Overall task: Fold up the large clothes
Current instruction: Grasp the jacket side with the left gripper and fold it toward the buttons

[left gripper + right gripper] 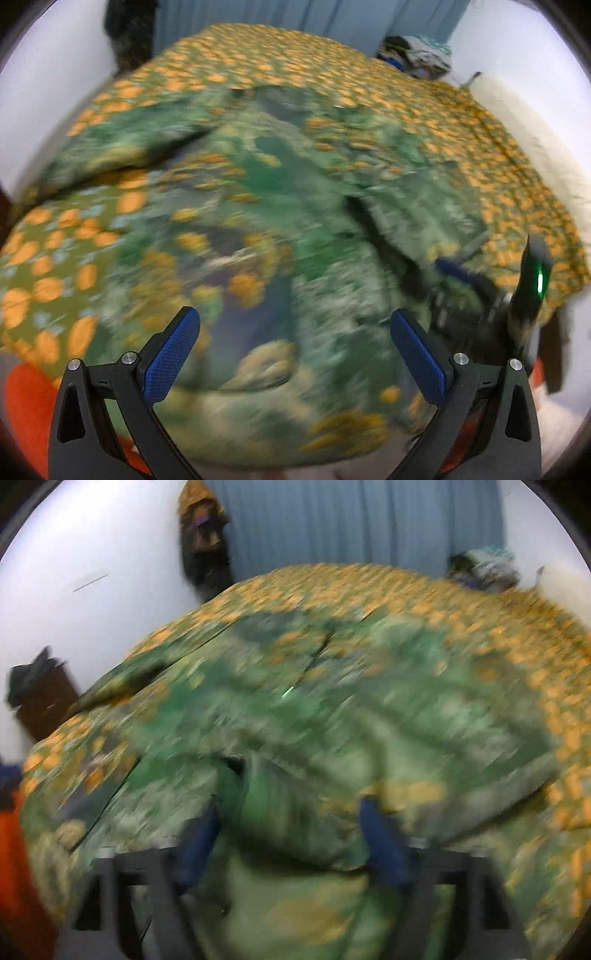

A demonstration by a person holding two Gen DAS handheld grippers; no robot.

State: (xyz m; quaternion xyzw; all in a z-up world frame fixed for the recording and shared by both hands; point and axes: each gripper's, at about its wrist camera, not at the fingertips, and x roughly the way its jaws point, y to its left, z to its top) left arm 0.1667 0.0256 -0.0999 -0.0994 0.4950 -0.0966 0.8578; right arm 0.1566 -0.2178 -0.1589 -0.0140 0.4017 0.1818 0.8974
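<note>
A large green garment (280, 206) with a yellow-orange floral print lies crumpled on a bed; both views are motion-blurred. My left gripper (295, 332) is open, its blue pads (170, 354) wide apart just above the garment's near part, holding nothing. In the right wrist view the same garment (332, 709) fills the frame. My right gripper (291, 827) is open with a fold of the green cloth between its blue fingers (380, 842). The right gripper (454, 280) also shows in the left wrist view, low on the garment's right side.
The bed has an olive cover with orange flowers (369, 81). A blue curtain (351, 524) hangs behind it. A pile of clothes (417, 55) sits at the far right corner. White walls flank the bed. Something orange-red (26, 402) lies at the near left.
</note>
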